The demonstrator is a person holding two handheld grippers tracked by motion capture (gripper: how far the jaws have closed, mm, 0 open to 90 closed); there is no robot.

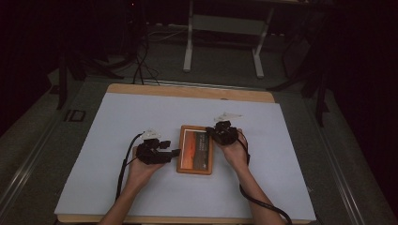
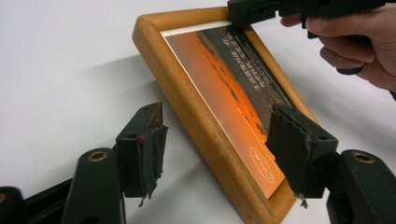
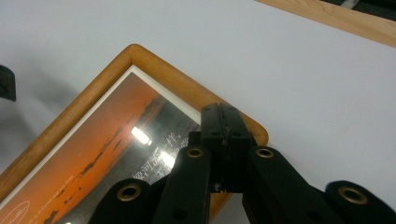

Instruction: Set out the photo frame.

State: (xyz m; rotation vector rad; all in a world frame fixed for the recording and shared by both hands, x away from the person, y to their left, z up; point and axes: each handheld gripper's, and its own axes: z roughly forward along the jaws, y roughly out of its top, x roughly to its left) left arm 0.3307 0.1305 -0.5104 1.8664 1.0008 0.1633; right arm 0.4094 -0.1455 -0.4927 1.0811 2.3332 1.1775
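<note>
With my right claw (image 3: 223,140) pressed together on the frame's (image 1: 195,149) far right corner at the table's (image 1: 141,187) centre, I keep my left claw (image 2: 219,149) spread astride the near left edge, squaring it before closing.

Wooden-edged table (image 1: 189,90) covered by a white sheet (image 1: 122,187) that leaves a strip of wood bare along the far and near edges, with a wooden picture frame (image 1: 195,149) holding an orange-toned sunset print lying flat near the sheet's middle, long side running front to back.
</note>
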